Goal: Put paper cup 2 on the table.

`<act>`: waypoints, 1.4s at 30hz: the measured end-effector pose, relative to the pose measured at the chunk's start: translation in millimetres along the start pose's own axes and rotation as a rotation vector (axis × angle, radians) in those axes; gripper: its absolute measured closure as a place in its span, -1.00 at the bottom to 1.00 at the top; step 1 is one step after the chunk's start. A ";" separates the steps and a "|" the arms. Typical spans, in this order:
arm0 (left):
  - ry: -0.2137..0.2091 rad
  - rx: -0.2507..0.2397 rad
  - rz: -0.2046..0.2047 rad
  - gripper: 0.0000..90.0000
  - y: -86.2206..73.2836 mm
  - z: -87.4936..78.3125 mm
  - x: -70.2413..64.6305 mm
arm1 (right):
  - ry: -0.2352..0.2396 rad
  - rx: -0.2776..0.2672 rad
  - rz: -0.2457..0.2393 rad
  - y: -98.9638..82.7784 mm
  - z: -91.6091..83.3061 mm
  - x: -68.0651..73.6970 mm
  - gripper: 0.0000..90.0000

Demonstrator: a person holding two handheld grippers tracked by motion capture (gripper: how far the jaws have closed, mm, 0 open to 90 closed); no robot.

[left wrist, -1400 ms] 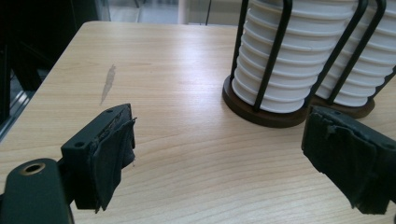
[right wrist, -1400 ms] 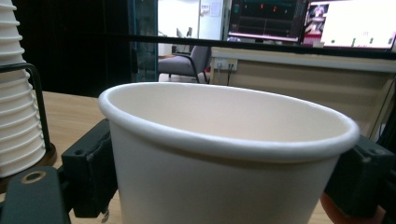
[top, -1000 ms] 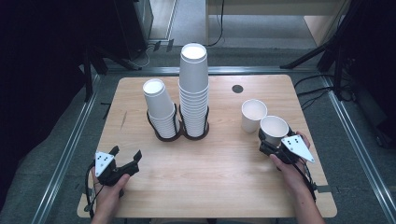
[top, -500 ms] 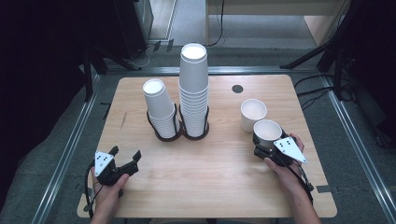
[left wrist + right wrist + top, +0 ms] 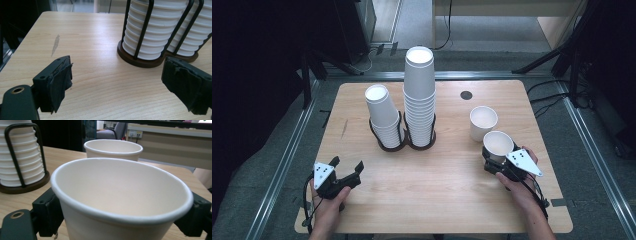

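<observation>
At the right side of the table our right gripper clasps a paper cup, one jaw on each side of its wall just below the rim, as the right gripper view shows. That cup stands upright, mouth up, and whether its base rests on the wood or hangs just above it we cannot tell. Just beyond it stands a second cup, also upright and loose on the table, close to the held one but seemingly not touching it.

Near the table's front left corner our left gripper waits with its jaws apart and nothing between them, pointed toward the rack. This rack has two wire bays: the left bay holds a short stack of inverted cups, which leans a little to the left, and the right bay holds a tall stack.

We judge the step in hand to be moving single cups, with one now gripped. Whether it is being set beside its neighbour or carried to the rack, we cannot say. If it goes down here, the next move calls for a level base, a small gap from the second cup, and a gentle release so the light cup does not tip. If it goes to a stack, it must first be turned over and lined up above the top cup.
</observation>
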State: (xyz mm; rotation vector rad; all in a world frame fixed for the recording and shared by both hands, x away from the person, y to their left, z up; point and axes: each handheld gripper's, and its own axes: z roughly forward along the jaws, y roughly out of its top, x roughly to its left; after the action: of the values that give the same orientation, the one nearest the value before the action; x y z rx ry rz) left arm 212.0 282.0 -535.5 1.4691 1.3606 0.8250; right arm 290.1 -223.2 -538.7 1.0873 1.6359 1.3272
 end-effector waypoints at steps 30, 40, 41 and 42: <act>-0.008 -0.007 -0.004 -0.78 0.7 -0.4 -0.1 | 0.079 0.057 0.029 7.2 -10.1 5.1 -1.00; -0.004 -0.012 -0.009 -0.78 1.5 -2.1 1.8 | 0.093 0.053 0.020 15.6 -25.6 0.8 -1.00; -0.003 -0.013 -0.010 -0.78 1.5 -2.2 2.0 | 0.091 0.053 0.013 16.1 -27.2 0.7 -1.00; -0.002 -0.012 -0.009 -0.78 1.5 -2.4 2.5 | 0.094 0.050 0.009 16.6 -28.6 0.8 -1.00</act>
State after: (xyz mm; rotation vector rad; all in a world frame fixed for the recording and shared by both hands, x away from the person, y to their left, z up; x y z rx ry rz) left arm 210.8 285.0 -533.6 1.4535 1.3580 0.8241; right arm 266.0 -230.6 -517.3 1.0777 1.7431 1.3681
